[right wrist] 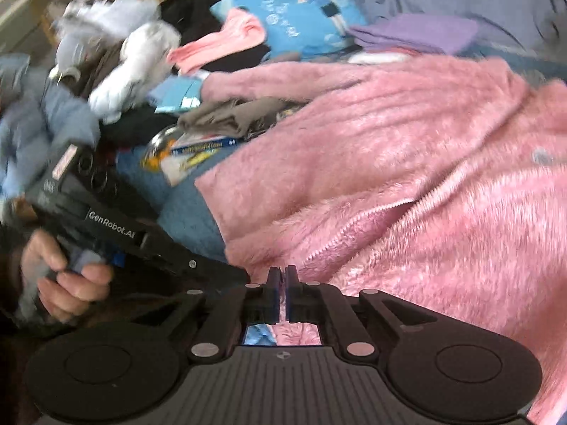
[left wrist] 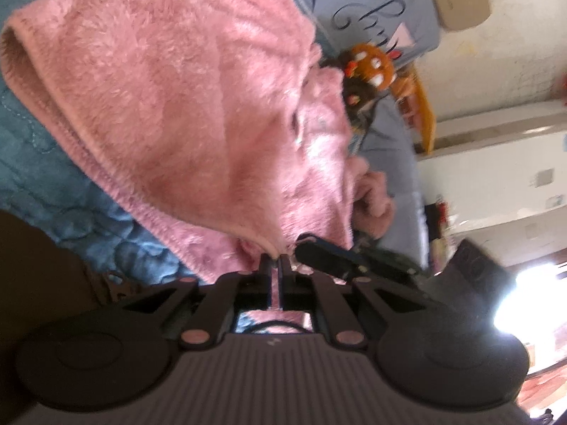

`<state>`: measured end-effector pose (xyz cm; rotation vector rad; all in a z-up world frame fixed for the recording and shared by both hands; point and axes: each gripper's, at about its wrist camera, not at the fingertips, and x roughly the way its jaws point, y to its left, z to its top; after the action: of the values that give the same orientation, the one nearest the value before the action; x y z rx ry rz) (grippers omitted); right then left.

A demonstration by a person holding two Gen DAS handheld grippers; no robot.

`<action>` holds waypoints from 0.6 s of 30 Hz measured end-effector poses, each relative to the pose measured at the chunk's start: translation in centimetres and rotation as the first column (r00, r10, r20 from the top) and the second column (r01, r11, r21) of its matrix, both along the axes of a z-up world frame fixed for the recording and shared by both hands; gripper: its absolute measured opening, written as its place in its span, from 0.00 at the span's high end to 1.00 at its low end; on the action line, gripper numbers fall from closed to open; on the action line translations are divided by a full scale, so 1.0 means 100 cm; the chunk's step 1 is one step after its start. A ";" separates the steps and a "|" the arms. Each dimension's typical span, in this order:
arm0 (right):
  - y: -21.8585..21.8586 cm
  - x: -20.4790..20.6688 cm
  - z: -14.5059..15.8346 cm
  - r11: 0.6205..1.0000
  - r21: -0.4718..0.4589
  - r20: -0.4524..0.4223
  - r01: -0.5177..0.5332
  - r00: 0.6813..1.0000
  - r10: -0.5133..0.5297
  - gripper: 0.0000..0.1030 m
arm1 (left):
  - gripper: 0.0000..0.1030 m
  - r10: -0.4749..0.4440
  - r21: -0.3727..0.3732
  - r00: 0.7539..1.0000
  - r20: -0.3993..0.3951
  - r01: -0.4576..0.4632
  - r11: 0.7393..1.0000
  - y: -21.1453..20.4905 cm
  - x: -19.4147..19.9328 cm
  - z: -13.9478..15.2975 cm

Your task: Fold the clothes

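A fluffy pink zip-up jacket (left wrist: 198,106) lies across a blue quilted bedspread (left wrist: 71,194). In the left wrist view one fold of it hangs lifted, and my left gripper (left wrist: 274,258) is shut on its hem, pink pile showing between the fingers. My right gripper (left wrist: 319,251) sits just to its right. In the right wrist view the jacket (right wrist: 407,177) fills the right side, its zipper (right wrist: 372,219) running diagonally. My right gripper (right wrist: 282,272) is shut on the jacket's lower edge. My left gripper (right wrist: 237,274), held by a hand (right wrist: 67,283), meets it from the left.
A heap of loose clothes (right wrist: 117,53) lies at the far left of the bed, with a blue printed pillow (right wrist: 294,17) and folded purple cloth (right wrist: 414,35) behind the jacket. An orange plush toy (left wrist: 372,63) sits on grey bedding beside a white wall (left wrist: 496,71).
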<state>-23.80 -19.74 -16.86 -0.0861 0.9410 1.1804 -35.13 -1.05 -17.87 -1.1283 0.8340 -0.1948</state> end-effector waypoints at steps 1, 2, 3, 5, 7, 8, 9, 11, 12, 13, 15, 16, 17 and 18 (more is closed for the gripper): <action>-0.003 0.000 0.000 1.000 0.016 -0.020 0.017 1.000 -0.016 0.97 | 0.98 0.002 -0.017 1.000 0.015 -0.002 1.000 0.002 -0.001 0.000; -0.005 0.001 0.001 0.999 0.032 -0.038 0.032 0.999 -0.030 0.97 | 0.96 0.004 -0.025 1.000 0.019 -0.003 1.000 0.002 -0.001 0.000; -0.007 0.001 0.001 0.998 0.044 -0.053 0.044 0.998 -0.042 0.97 | 0.96 0.006 -0.033 1.000 0.023 -0.005 0.999 0.003 -0.002 0.000; -0.008 0.000 0.001 0.997 0.055 -0.068 0.052 0.997 -0.048 0.98 | 0.93 0.017 -0.044 0.999 0.032 -0.016 0.999 0.004 -0.002 0.001; -0.005 -0.003 0.001 0.997 0.059 -0.073 0.055 0.996 -0.051 0.98 | 0.91 0.034 -0.066 0.999 0.041 -0.031 0.997 0.005 -0.003 0.000; -0.005 -0.003 0.000 0.996 0.060 -0.074 0.060 0.996 -0.055 0.98 | 0.89 0.044 -0.081 0.998 0.044 -0.040 0.996 0.005 -0.003 -0.001; -0.005 -0.003 0.000 0.996 0.062 -0.074 0.065 0.995 -0.060 0.98 | 0.88 0.049 -0.086 0.998 0.041 -0.046 0.995 0.006 -0.002 -0.001; -0.006 -0.002 -0.002 0.994 0.067 -0.089 0.081 0.993 -0.075 0.98 | 0.86 0.054 -0.090 0.998 0.039 -0.050 0.995 0.005 0.000 -0.002; -0.008 -0.002 -0.003 0.993 0.073 -0.099 0.088 0.992 -0.081 0.98 | 0.85 0.056 -0.091 0.998 0.037 -0.053 0.994 0.005 0.000 -0.002; -0.010 -0.001 -0.004 0.992 0.077 -0.107 0.095 0.991 -0.086 0.98 | 0.83 0.059 -0.093 0.998 0.036 -0.055 0.994 0.004 0.001 -0.003; -0.012 0.000 -0.006 0.990 0.086 -0.128 0.112 0.987 -0.101 0.98 | 0.83 0.066 -0.092 0.997 0.031 -0.063 0.994 0.004 0.003 -0.003; -0.013 0.000 -0.007 0.988 0.094 -0.141 0.120 0.984 -0.106 0.98 | 0.84 0.069 -0.089 0.997 0.027 -0.066 0.994 0.003 0.004 -0.004; -0.014 0.001 -0.007 0.988 0.095 -0.147 0.125 0.983 -0.110 0.98 | 0.85 0.073 -0.084 0.997 0.022 -0.071 0.994 0.002 0.005 -0.004; -0.014 0.001 -0.008 0.987 0.092 -0.148 0.128 0.982 -0.114 0.98 | 0.89 0.077 -0.078 0.997 0.013 -0.075 0.994 0.001 0.006 -0.004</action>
<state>-23.73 -21.15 -17.66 0.1372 0.9950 1.1301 -34.52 -0.98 -18.31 -1.2278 0.7732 -0.1741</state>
